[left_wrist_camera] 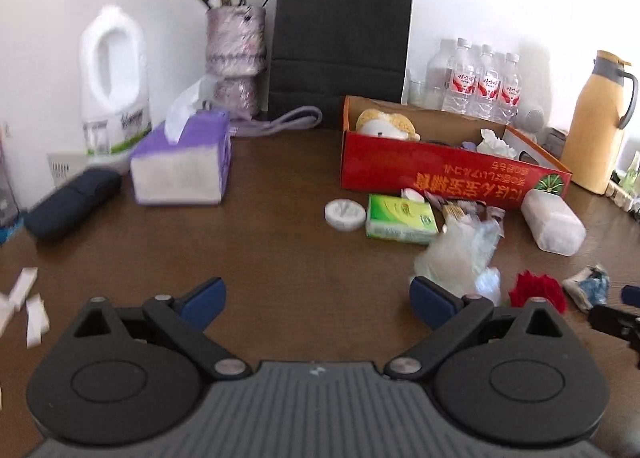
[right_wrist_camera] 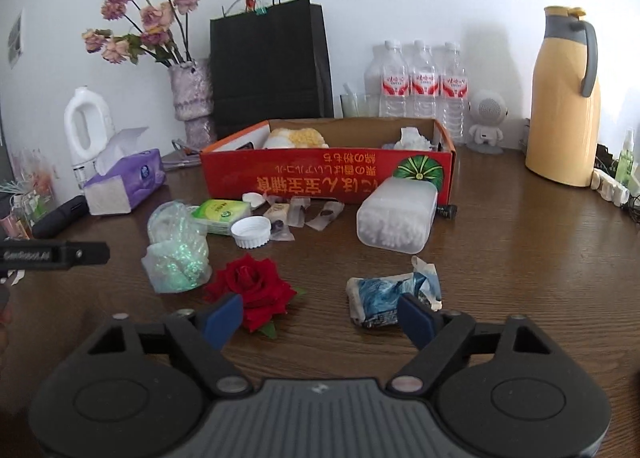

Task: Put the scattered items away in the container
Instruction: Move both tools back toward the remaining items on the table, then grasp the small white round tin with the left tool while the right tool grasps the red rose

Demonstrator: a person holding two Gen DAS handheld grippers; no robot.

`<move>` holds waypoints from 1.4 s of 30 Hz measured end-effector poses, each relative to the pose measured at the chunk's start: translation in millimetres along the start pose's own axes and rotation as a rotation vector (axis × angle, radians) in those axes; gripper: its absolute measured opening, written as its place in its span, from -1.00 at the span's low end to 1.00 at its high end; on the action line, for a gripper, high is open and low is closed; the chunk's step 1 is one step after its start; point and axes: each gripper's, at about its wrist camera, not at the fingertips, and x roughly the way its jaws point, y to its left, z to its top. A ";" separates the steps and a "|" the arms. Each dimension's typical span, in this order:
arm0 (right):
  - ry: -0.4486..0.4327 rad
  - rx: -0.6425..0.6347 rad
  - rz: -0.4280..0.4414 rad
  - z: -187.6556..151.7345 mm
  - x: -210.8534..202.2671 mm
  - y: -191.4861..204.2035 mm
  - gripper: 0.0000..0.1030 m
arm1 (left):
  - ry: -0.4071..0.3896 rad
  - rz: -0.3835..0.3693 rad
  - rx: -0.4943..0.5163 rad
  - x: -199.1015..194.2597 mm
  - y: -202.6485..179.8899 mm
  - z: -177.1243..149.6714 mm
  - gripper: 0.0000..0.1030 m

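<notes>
Right wrist view: your right claw [right_wrist_camera: 320,316] gapes empty, red rose [right_wrist_camera: 252,286] and crumpled blue packet [right_wrist_camera: 384,294] just ahead of its pads. Beyond them, bottle cap [right_wrist_camera: 251,231] and cotton-swab tub [right_wrist_camera: 394,218] crowd the red box [right_wrist_camera: 326,178]. Your left claw [left_wrist_camera: 318,300] gapes empty too.

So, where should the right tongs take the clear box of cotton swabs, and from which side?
Grip the clear box of cotton swabs across its short width, on the two long flat sides, near the middle. Come from above and from the near end, since it lies flat on the table with its far end close to the red cardboard box. The right tongs stand open, probably wide enough.
</notes>
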 end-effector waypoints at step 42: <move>-0.033 -0.082 0.000 28.9 23.7 22.1 -0.03 | -0.111 -0.037 0.036 12.4 -9.7 15.5 -0.21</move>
